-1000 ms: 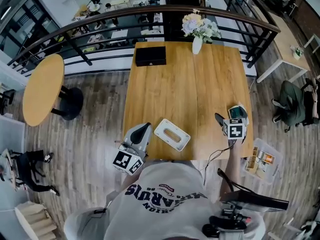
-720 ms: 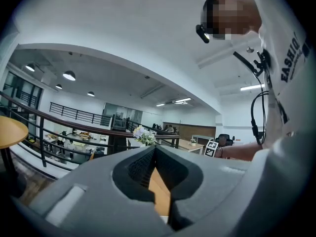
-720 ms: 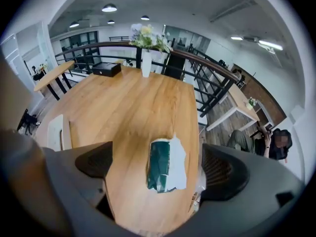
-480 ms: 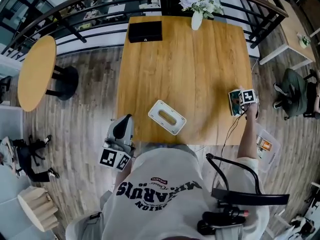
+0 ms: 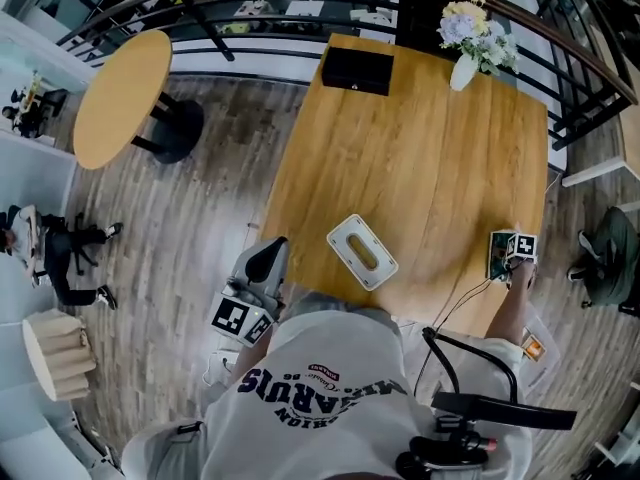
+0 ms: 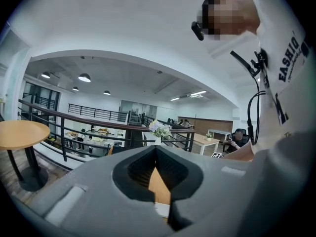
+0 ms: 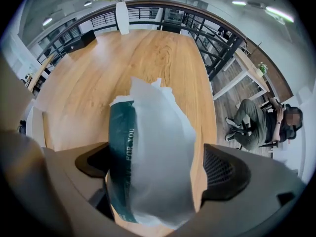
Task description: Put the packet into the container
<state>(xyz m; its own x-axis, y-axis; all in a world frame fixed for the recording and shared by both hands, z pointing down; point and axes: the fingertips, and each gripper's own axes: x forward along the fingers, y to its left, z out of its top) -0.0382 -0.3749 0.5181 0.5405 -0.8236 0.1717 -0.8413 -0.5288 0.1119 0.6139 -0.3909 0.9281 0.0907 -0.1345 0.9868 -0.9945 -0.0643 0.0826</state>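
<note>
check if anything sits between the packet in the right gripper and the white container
Nothing visible does: only bare table lies between the packet, held in the right gripper, and the white container.

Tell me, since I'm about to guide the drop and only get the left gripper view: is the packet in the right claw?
Observer: Yes. The right claw is shut on a white packet with a teal stripe.
Operator: Where is that claw over the table?
Observer: In the head view it is by the table's right edge, toward the front corner.
Operator: And the container?
Observer: The white container lies on the table near the front edge. It is to the left of the right claw and apart from it, with its slot facing up.
</note>
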